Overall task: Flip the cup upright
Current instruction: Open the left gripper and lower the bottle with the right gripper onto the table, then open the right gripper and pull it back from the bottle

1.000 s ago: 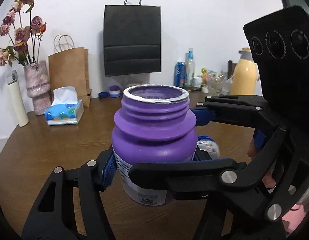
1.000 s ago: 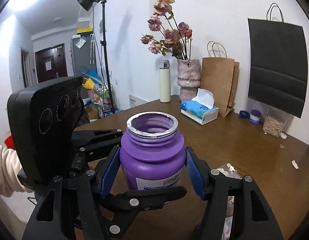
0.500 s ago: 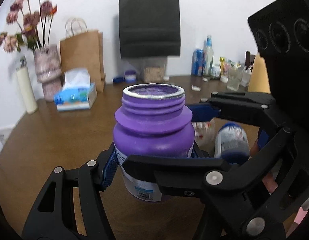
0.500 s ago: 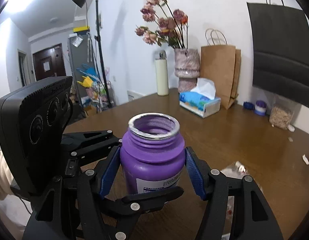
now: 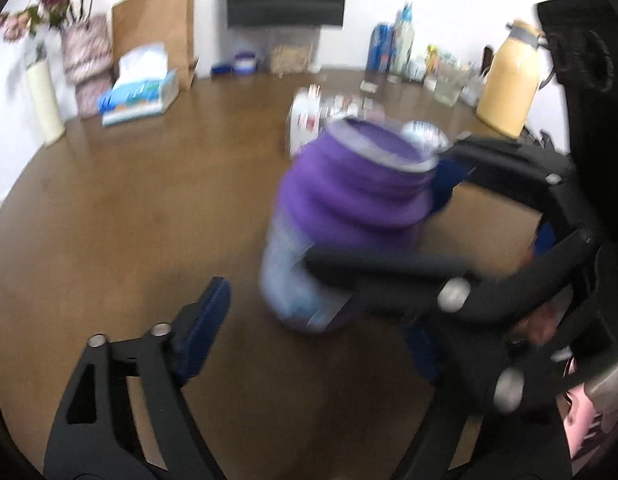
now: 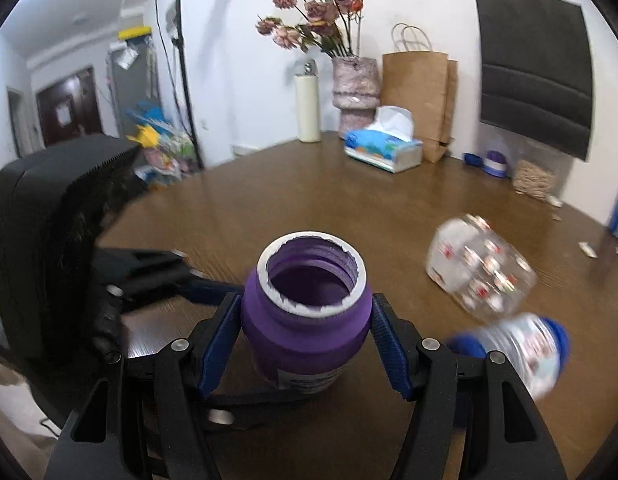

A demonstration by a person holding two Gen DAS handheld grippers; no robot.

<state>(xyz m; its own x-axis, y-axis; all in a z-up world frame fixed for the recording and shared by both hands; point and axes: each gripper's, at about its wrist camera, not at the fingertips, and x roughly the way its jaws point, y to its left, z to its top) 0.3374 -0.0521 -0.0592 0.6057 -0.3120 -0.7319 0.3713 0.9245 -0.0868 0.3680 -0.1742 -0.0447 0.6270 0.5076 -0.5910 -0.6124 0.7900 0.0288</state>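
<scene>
The purple cup (image 6: 305, 320) is a wide-mouthed jar with a silver rim, mouth up, just above or on the brown table (image 6: 349, 200). My right gripper (image 6: 305, 332) is shut on its shoulder, blue pads on both sides. In the blurred left wrist view the cup (image 5: 349, 208) leans right of centre, held by the right gripper's black fingers (image 5: 409, 272). My left gripper (image 5: 309, 332) is open; its left finger (image 5: 201, 328) stands clear of the cup. The left gripper's body (image 6: 57, 220) shows at the left of the right wrist view.
A clear patterned jar (image 6: 481, 268) lies on its side to the right, and a blue-capped bottle (image 6: 525, 344) lies nearer. A tissue box (image 6: 383, 148), vase (image 6: 355, 96), paper bags (image 6: 421, 96) and white flask (image 6: 308, 108) stand at the back. A yellow jug (image 5: 507, 80) stands back right.
My left gripper has let go of the cup and pulled back to the left. The right gripper has lowered the cup toward the table, still shut on it.
</scene>
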